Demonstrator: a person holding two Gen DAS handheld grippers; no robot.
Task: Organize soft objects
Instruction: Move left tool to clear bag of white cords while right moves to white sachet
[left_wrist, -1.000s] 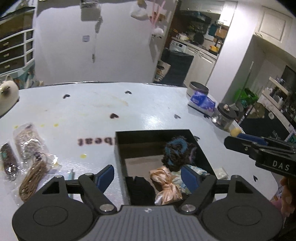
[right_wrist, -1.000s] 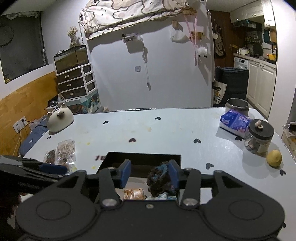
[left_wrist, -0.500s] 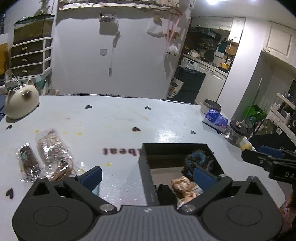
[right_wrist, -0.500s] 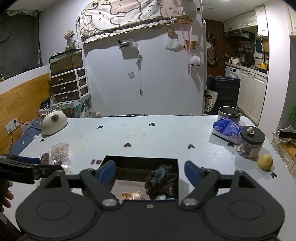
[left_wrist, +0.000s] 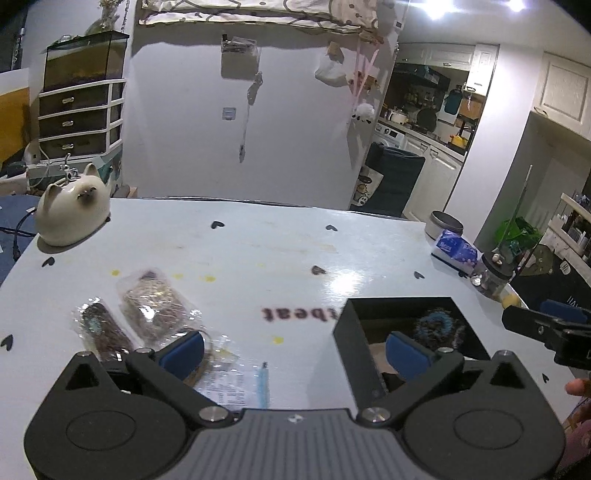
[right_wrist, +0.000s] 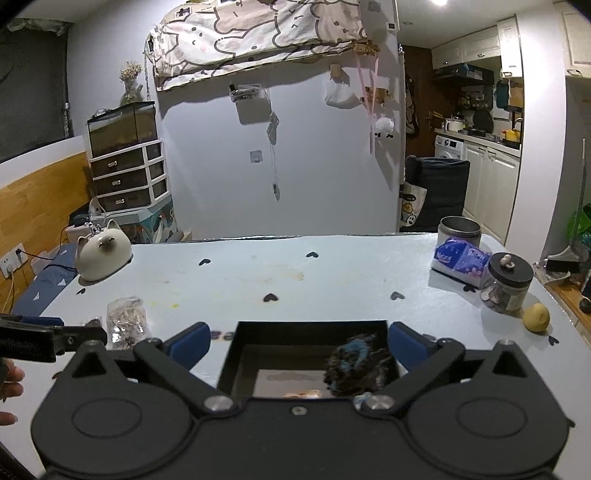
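Both my tongs are spread wide and empty: left gripper (left_wrist: 293, 350), right gripper (right_wrist: 299, 343). The black box (right_wrist: 236, 341) sits under the right one, a dark blue-flecked scrunchie (right_wrist: 356, 363) inside at its 3 o'clock. The bagged hair ties (left_wrist: 155, 308) lie on the table (left_wrist: 277, 251) at my left's 10 o'clock. I'd swing left over a bag, descend squarely, and pinch mid-bag.

Black box (right_wrist: 229, 354) is sitting open near the tabletop's front edge, with a dark blue-streaked scrunchie (right_wrist: 356, 363) lying inside; three bagged scrunchies (left_wrist: 155, 306) are lying toward the left edge.
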